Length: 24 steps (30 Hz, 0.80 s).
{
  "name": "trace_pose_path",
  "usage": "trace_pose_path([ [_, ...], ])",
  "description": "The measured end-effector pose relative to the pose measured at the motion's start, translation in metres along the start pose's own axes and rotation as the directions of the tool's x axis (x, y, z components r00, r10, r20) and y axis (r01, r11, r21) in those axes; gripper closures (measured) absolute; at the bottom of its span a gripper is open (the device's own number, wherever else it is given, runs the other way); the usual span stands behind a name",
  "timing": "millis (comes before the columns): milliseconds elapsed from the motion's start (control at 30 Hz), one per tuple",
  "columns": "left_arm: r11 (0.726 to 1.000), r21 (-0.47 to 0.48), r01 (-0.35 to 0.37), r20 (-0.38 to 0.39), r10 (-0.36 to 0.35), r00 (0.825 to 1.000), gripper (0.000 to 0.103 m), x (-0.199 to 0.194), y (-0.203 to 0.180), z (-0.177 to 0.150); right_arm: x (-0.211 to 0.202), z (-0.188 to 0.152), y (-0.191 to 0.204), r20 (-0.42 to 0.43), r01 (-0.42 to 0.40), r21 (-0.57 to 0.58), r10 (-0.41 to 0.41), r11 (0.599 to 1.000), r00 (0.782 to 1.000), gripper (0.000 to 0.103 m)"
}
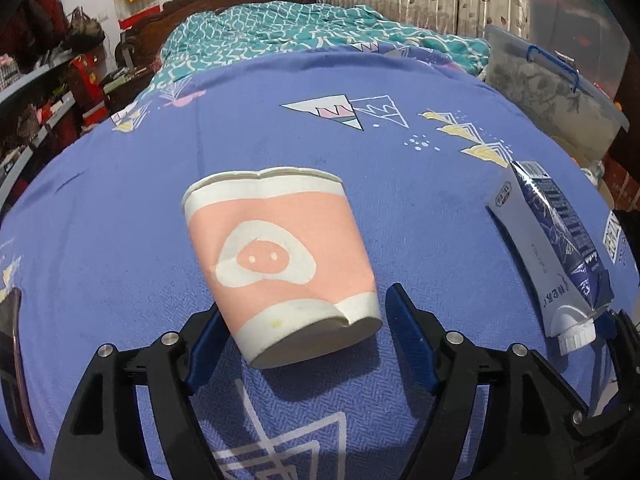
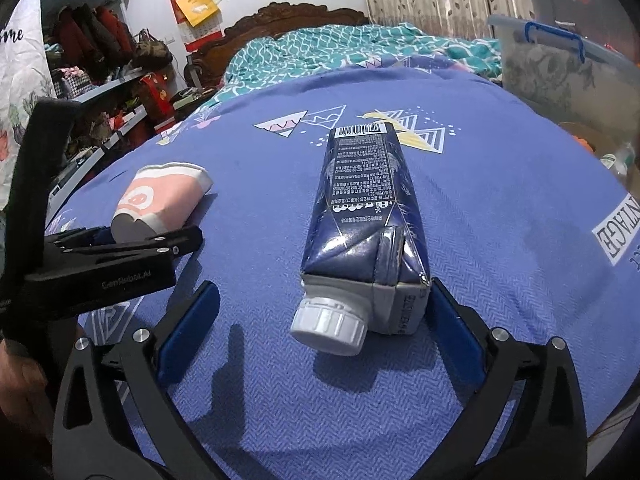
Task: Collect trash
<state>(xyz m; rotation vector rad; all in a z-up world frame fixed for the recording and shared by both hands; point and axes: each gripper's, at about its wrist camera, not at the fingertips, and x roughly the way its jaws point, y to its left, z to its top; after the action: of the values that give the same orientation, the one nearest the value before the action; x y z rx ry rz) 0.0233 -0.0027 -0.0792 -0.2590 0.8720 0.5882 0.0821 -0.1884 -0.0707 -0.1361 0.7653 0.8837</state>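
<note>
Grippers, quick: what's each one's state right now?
Left gripper: open, straddling the paper cup's base.
Right gripper: open around the carton's cap end.

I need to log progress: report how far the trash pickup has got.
Done: nothing looks collected. In hand: the left gripper is open around the base of the crushed pink paper cup; the right gripper is open around the cap end of the blue carton. Left: closing, lifting and binning both off the bedspread.
</note>
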Motion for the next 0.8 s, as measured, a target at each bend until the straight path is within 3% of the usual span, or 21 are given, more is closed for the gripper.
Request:
trace_pose_path([
  [133, 1.0, 0.016, -0.025, 0.0, 0.025, 1.0, 0.025, 0.0, -0.004, -0.002, -0.001, -0.001, -0.005, 0.016, -0.026, 0.025, 0.026, 0.999, 1.0, 0.003],
  [300, 1.0, -0.016, -0.002, -0.038, 0.002, 0.999, 0.008, 0.006, 0.002, 0.0, -0.002, 0.0, -0.01, 0.028, -0.052, 0.052, 0.051, 0.997, 0.998, 0.003],
  [800, 1.0, 0.017, 0.024, -0.061, -0.023, 0.998, 0.008, 0.004, 0.001, -0.002, -0.002, 0.001, -0.01, 0.022, -0.065, 0.039, 0.064, 0.997, 0.998, 0.003],
])
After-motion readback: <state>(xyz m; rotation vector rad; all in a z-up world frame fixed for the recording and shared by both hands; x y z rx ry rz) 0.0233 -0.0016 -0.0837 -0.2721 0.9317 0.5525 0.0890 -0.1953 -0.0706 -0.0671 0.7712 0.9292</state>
